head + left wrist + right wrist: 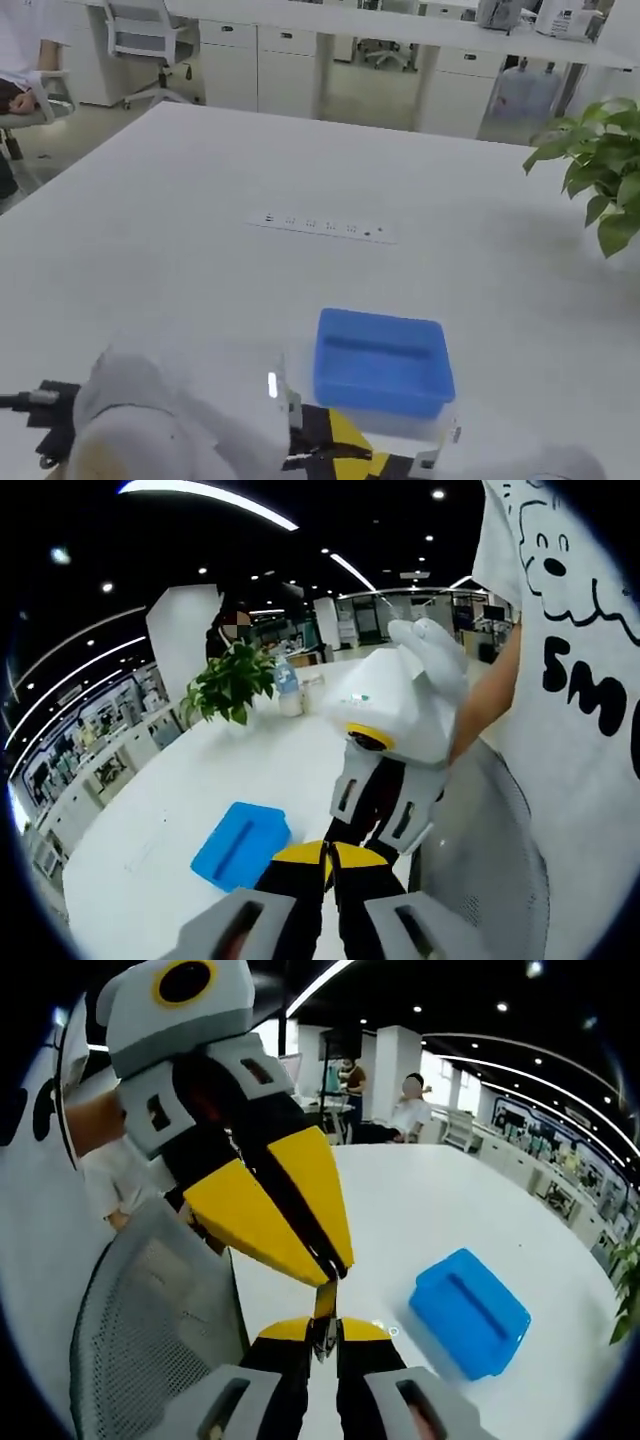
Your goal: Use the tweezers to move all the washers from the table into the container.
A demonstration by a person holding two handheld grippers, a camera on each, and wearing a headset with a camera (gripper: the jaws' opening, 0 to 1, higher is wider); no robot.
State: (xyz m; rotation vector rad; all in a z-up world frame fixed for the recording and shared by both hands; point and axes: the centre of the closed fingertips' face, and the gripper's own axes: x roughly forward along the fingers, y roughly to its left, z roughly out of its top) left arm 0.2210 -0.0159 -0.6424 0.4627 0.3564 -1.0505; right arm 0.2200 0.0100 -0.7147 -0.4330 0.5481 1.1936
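The blue container [380,360] sits on the white table [300,170], close to the near edge. Just in front of it, at the bottom of the head view, my left gripper [345,442] points right, held by a gloved hand. The left gripper [326,858] and the right gripper [324,1338] meet tip to tip, both with jaws closed. A thin sliver that looks like the tweezers [325,1305] stands between the right gripper's jaws and reaches the left gripper's [338,1265] yellow tips. The container [240,845] lies left of the left gripper, and the container [468,1312] lies right of the right one.
A flat power strip [322,227] lies across the middle of the table. A potted plant [600,165] overhangs the right edge. A mesh chair back [160,1330] stands near the person. Office chairs and cabinets [250,60] line the far side.
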